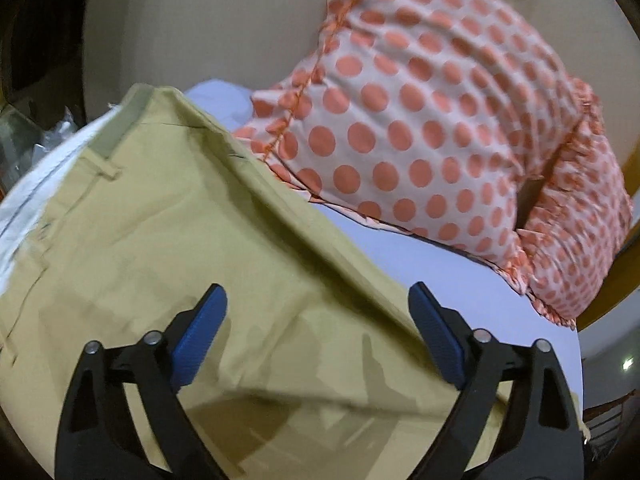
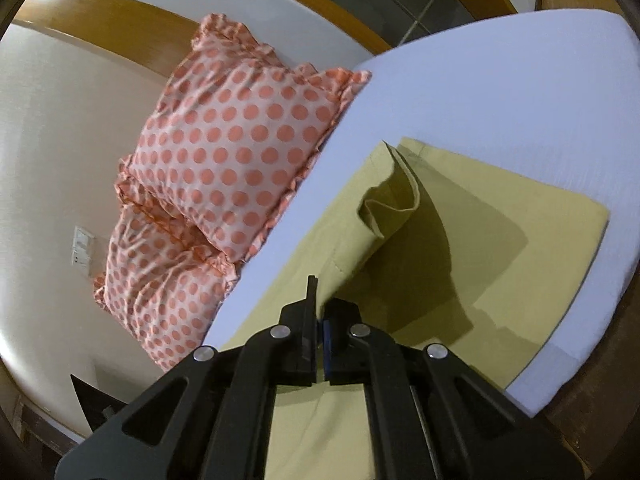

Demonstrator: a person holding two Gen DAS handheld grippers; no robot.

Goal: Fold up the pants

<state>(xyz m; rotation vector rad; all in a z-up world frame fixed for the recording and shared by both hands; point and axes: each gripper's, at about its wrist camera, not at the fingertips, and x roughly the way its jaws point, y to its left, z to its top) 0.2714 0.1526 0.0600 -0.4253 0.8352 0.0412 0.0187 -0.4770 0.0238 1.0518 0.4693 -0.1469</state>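
Note:
The khaki pants lie on a white bed sheet. In the left wrist view the waistband with a belt loop is at the upper left. My left gripper is open just above the cloth, its blue pads spread wide and empty. In the right wrist view my right gripper is shut on an edge of the pants and lifts a fold of fabric above the flat part.
Two pillows with orange dots lean against the beige wall at the head of the bed; they also show in the left wrist view. A wooden bed frame runs behind. The mattress edge is at the right.

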